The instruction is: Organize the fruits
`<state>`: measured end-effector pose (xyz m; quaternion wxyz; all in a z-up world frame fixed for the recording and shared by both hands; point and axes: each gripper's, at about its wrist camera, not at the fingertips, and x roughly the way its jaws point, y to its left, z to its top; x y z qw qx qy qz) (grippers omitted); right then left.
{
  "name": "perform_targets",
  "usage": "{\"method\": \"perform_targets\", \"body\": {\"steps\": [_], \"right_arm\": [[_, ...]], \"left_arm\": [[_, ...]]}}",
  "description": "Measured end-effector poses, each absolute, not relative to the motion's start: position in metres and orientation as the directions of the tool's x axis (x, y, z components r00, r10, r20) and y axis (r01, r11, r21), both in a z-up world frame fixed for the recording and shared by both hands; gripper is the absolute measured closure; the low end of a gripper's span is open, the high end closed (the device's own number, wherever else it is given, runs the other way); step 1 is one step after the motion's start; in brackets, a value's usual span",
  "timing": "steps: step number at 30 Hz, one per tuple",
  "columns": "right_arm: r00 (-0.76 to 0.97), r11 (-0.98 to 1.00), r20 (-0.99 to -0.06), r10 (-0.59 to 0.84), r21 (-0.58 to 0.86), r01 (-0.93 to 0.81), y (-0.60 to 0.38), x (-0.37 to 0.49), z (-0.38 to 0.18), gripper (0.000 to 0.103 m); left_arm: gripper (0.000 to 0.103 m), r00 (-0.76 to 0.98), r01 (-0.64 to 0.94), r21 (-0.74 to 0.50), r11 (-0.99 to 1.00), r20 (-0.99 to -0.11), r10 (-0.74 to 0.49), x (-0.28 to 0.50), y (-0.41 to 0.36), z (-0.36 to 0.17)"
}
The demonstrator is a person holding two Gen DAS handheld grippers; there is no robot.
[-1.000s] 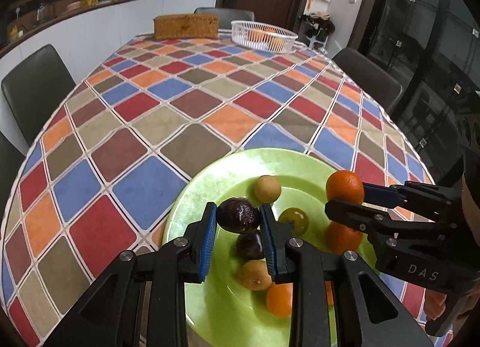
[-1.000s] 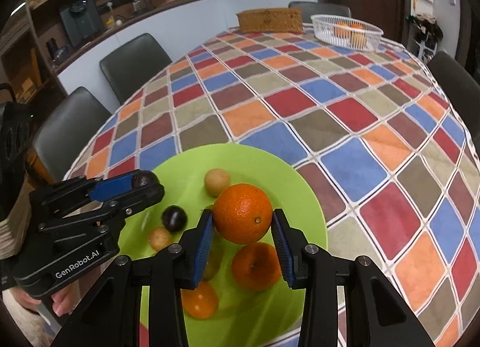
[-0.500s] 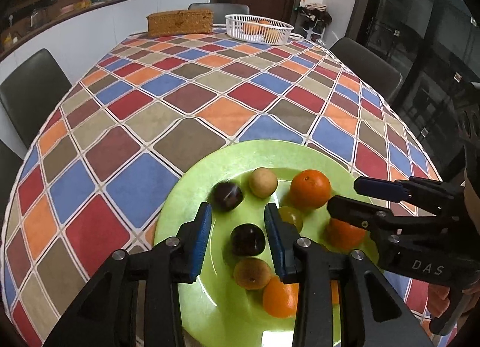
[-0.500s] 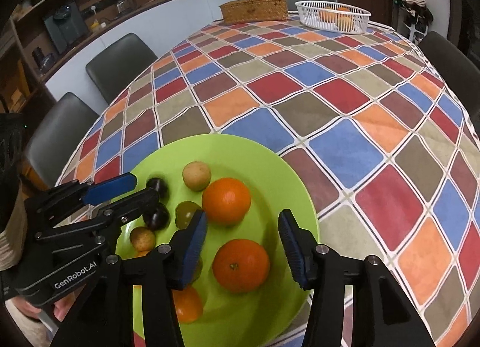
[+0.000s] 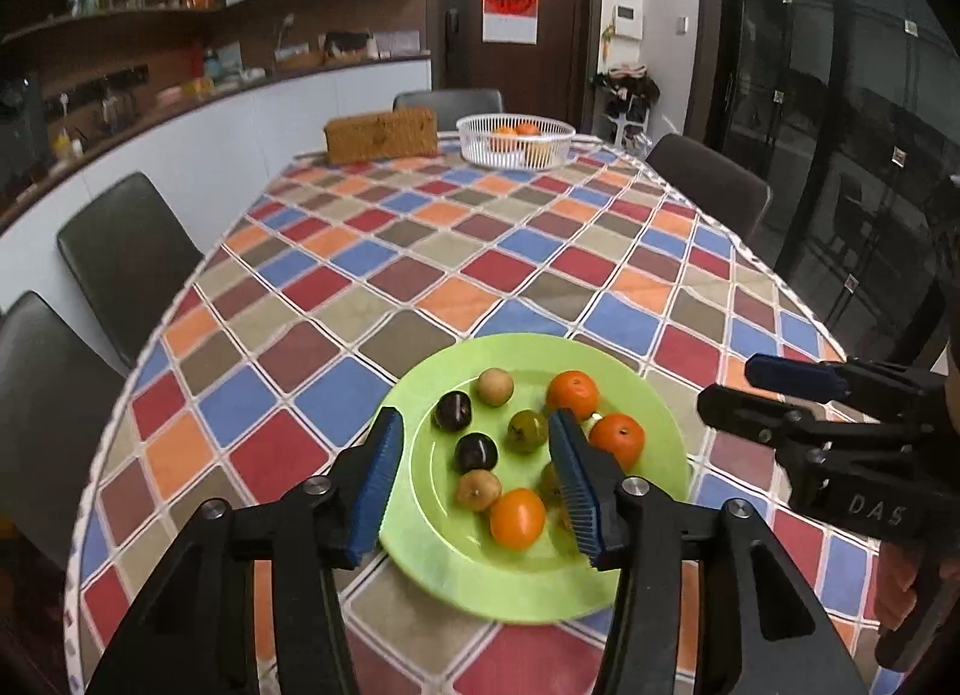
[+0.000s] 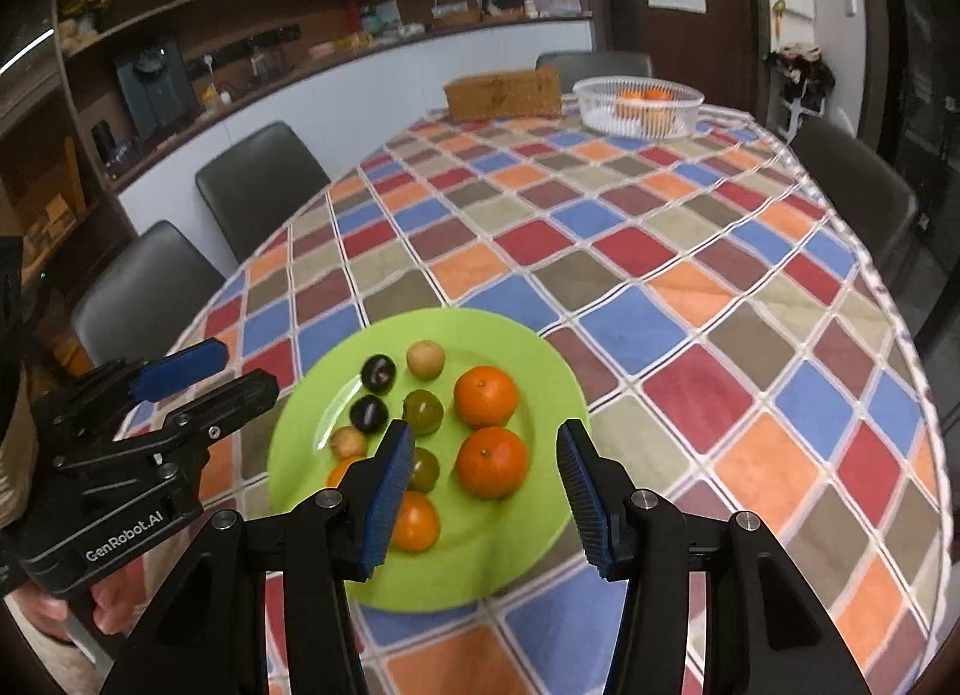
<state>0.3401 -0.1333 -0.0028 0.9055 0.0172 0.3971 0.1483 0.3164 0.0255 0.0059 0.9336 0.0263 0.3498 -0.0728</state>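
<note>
A green plate (image 5: pixel 660 413) (image 6: pixel 540 371) at the near end of the table holds several fruits: oranges (image 5: pixel 572 394) (image 6: pixel 486 397), two dark plums (image 5: pixel 453 410) (image 6: pixel 378 373), greenish fruits (image 5: pixel 527 430) and small tan ones (image 5: pixel 495 386). My left gripper (image 5: pixel 477 482) is open and empty, raised above the plate's near side; it also shows in the right wrist view (image 6: pixel 204 380). My right gripper (image 6: pixel 486 491) is open and empty above the plate; it also shows in the left wrist view (image 5: pixel 774 389).
A white basket (image 5: pixel 516 140) (image 6: pixel 637 102) with oranges stands at the table's far end beside a brown wicker box (image 5: pixel 381 135). Dark chairs (image 5: pixel 126 251) line both sides of the table with the checked cloth (image 5: pixel 480 251). A counter runs along the left wall.
Both grippers let go of their fruit onto the plate, the left a dark plum and the right an orange. Both then opened wide and drew back and up from the plate.
</note>
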Motion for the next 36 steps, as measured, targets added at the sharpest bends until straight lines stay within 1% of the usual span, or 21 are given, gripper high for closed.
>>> {"method": "perform_targets", "body": {"steps": [2, 3, 4, 10, 12, 13, 17, 23, 29, 36], "right_arm": [[0.660, 0.957, -0.698, 0.277, 0.144, -0.250, -0.137, 0.327, 0.007, 0.051], [0.672, 0.961, -0.691, 0.267, 0.137, -0.241, -0.139, 0.318, 0.012, 0.047], [0.681, 0.962, -0.683, 0.262, 0.134, -0.236, -0.141, 0.312, 0.016, 0.046], [0.739, 0.972, -0.635, 0.226, 0.097, -0.213, -0.149, 0.264, 0.039, 0.045], [0.754, 0.976, -0.622, 0.209, 0.078, -0.206, -0.150, 0.249, 0.043, 0.036], [0.764, 0.977, -0.613, 0.201, 0.068, -0.202, -0.150, 0.239, 0.046, 0.035], [0.786, 0.982, -0.592, 0.175, 0.041, -0.187, -0.153, 0.209, 0.052, 0.035], [0.801, 0.984, -0.575, 0.164, 0.033, -0.178, -0.158, 0.172, 0.058, 0.035], [0.802, 0.984, -0.573, 0.168, 0.051, -0.170, -0.162, 0.148, 0.055, 0.035], [0.818, 0.985, -0.553, 0.159, 0.038, -0.166, -0.162, 0.125, 0.057, 0.035]], "left_arm": [[0.048, 0.760, 0.151, 0.011, 0.988, -0.641, -0.109, 0.302, 0.023, 0.014], [0.042, 0.767, 0.149, 0.016, 0.989, -0.633, -0.105, 0.295, 0.022, 0.017], [0.037, 0.777, 0.143, 0.020, 0.989, -0.622, -0.100, 0.287, 0.022, 0.021], [0.021, 0.808, 0.136, 0.028, 0.990, -0.582, -0.094, 0.245, 0.016, 0.033], [0.017, 0.816, 0.132, 0.038, 0.991, -0.572, -0.087, 0.232, 0.014, 0.035], [0.015, 0.821, 0.126, 0.044, 0.991, -0.566, -0.079, 0.226, 0.013, 0.037], [0.014, 0.830, 0.124, 0.056, 0.991, -0.552, -0.073, 0.202, 0.011, 0.045], [0.010, 0.853, 0.117, 0.064, 0.991, -0.518, -0.067, 0.167, 0.009, 0.056], [0.010, 0.859, 0.116, 0.054, 0.992, -0.506, -0.073, 0.140, 0.007, 0.057], [0.010, 0.862, 0.115, 0.040, 0.993, -0.501, -0.079, 0.122, 0.008, 0.058]]}}
